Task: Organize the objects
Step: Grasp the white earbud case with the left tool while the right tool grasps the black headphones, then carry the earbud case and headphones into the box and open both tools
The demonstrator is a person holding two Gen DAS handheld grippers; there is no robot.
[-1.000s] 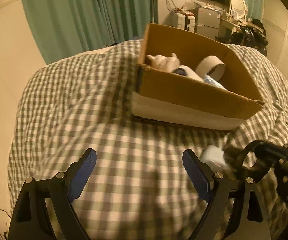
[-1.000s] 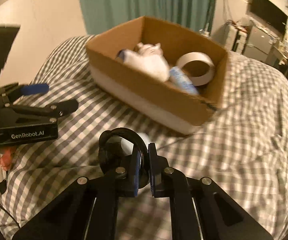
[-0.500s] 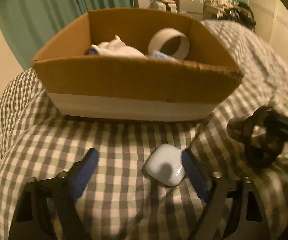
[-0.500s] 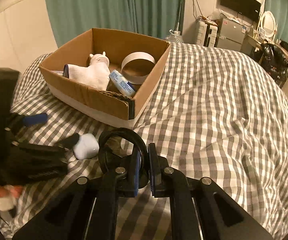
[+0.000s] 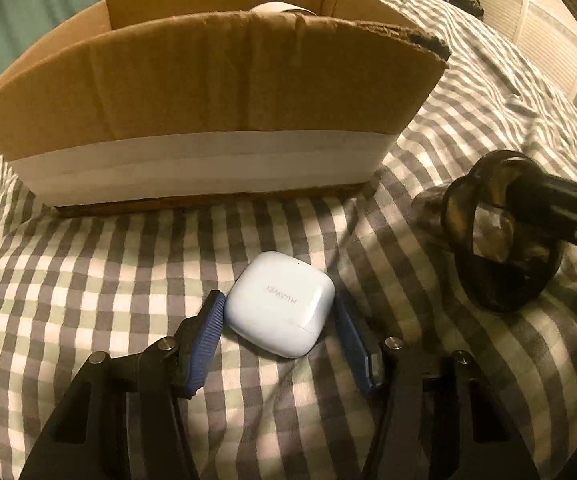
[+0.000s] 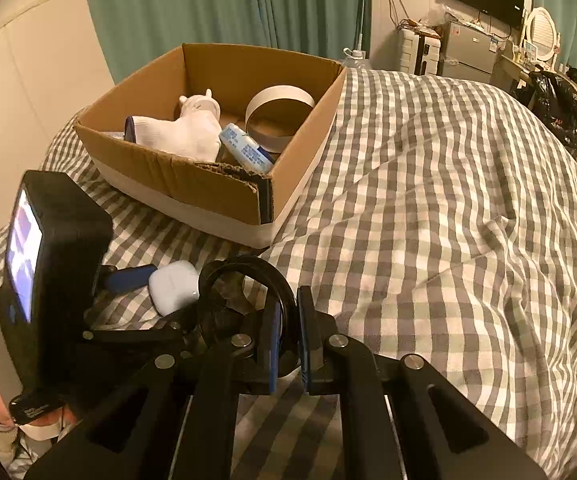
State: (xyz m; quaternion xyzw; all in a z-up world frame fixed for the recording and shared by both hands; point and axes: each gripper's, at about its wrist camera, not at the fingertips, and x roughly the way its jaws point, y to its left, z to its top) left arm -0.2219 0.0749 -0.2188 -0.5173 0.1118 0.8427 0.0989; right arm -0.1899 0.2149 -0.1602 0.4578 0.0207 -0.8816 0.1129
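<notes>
On the bed (image 6: 448,208), under a checked cover, sits the box (image 5: 216,92), its near wall rising just beyond the work. Largest risk first: that wall stands between the case (image 5: 279,304) and the inside of the box, so a low carry could strike the cardboard rim and knock the case free. The soft, rumpled cover is the next worry; it gives under pressure, and a pad pushing down could tip the case or catch the cloth along with it.

The left hand-held gripper (image 5: 284,336) straddles the case, which lies flat on the cover close in front of the box. Its jaws are closing, with the case between them; the left pad looks at or nearly at the case's edge, the right pad still a little apart. The case is smooth, rounded and skewed to the pads, so it may twist or squirt out as they meet it.

The right hand-held gripper (image 6: 288,336) is pressed together on a black ring (image 6: 248,280), held just beside the case. The two tools are crowded, and a lift could bump them.

Inside the box lie a tape roll (image 6: 280,116), a white sock (image 6: 176,140), a figurine (image 6: 200,106) and a tube (image 6: 244,152), leaving bare floor mostly by the near corner.
</notes>
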